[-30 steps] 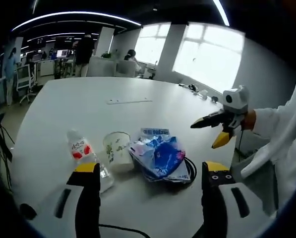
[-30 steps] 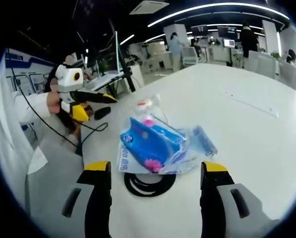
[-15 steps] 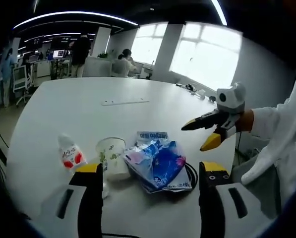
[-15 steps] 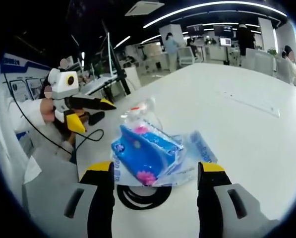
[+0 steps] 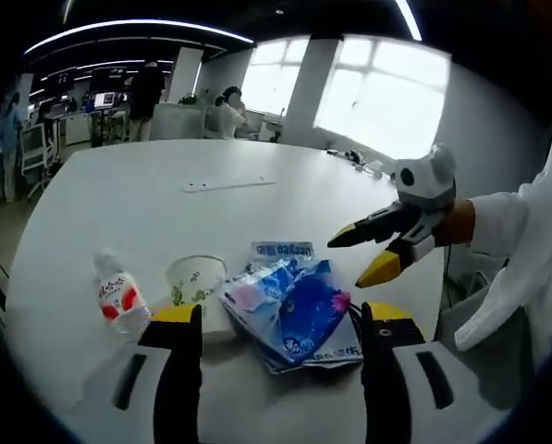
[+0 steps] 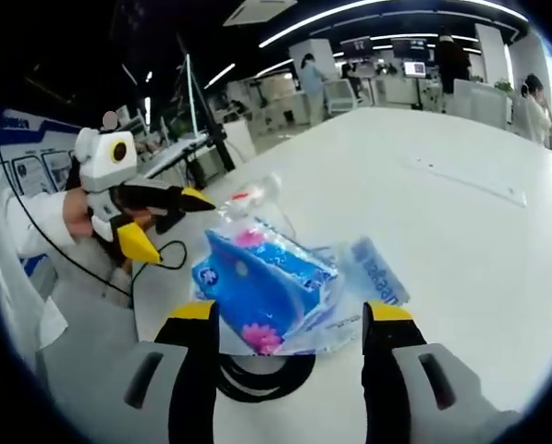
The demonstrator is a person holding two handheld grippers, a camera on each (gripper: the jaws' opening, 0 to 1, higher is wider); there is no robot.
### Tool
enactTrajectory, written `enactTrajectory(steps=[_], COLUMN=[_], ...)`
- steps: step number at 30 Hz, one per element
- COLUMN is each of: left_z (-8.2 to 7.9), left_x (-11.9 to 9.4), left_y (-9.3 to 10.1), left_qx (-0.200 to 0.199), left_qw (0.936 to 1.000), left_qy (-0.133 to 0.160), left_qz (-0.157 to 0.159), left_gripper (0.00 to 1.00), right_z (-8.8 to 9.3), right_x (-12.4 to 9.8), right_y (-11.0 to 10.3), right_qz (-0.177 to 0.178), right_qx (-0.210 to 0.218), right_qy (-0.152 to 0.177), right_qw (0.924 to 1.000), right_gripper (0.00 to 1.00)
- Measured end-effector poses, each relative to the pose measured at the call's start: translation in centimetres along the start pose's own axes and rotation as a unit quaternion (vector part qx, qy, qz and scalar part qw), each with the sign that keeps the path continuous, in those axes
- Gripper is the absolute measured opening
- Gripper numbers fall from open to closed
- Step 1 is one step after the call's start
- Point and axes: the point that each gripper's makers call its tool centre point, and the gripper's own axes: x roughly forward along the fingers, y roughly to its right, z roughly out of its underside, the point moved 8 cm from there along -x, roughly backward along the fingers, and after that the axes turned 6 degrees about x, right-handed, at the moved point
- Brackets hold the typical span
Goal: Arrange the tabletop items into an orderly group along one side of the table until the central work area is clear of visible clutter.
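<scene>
Blue tissue pack lying between parted, empty left gripper and right gripper jaws beside cup and bottle; risk of slippery wrapper escaping.

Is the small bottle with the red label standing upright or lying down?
Lying down. The bottle rests on its side on the table, beside the upright paper cup.

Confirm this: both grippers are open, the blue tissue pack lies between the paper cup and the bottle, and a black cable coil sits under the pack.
One thing is wrong: the paper cup is the middle item, between the bottle and the tissue pack, as the left gripper view shows. The left gripper and right gripper are open, and the cable coil sits under the pack.
</scene>
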Motion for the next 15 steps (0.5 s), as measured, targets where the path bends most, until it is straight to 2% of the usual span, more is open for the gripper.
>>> enactTrajectory(steps=[6, 10, 15], left_z=[0.3, 0.7, 1.1], left_x=[0.3, 0.7, 0.9], left_y=[-0.2, -0.2, -0.2], left_qx=[0.008, 0.024, 0.029], left_qw=[0.9998, 0.9992, 0.9986], left_qy=[0.0, -0.016, -0.023], left_qz=[-0.02, -0.03, -0.037], left_gripper=[0.56, 0.45, 0.36], right_z=[0.3, 0.4, 0.6], right_x=[0.4, 0.5, 0.8], right_y=[0.4, 0.5, 0.7], right_qz=[0.01, 0.013, 0.018], right_qx=[0.008, 0.013, 0.018], right_qy=[-0.003, -0.004, -0.01], right_qw=[0.9999, 0.9998, 0.9996], right_gripper=[0.57, 0.54, 0.51])
